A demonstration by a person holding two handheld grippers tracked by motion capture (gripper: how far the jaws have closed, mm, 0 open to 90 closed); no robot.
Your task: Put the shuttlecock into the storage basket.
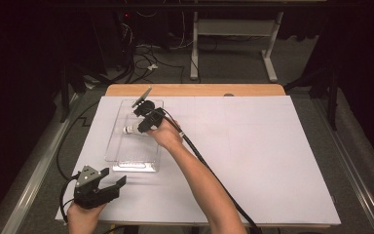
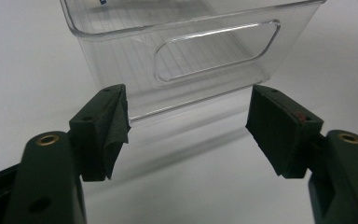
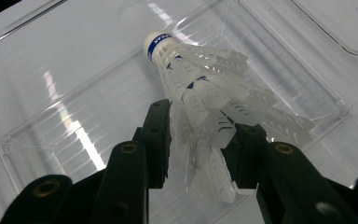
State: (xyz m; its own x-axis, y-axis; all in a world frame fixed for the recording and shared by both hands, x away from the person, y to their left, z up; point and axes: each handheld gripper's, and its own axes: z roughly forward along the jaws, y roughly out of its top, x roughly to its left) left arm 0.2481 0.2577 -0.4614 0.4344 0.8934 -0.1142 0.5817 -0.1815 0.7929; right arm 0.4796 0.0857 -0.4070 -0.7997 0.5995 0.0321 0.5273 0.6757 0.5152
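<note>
Over the clear bin (image 1: 135, 163), the right gripper (image 3: 200, 140) loosely straddles the shuttlecock (image 3: 200, 88); the left gripper (image 2: 189, 128) gapes empty.

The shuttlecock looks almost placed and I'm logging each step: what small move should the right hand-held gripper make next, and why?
Probably lift the right hand-held gripper straight up and out. The shuttlecock is already down inside the clear bin, and the jaws stand loosely around its skirt, so backing away without snagging the feathers seems all that remains.
</note>
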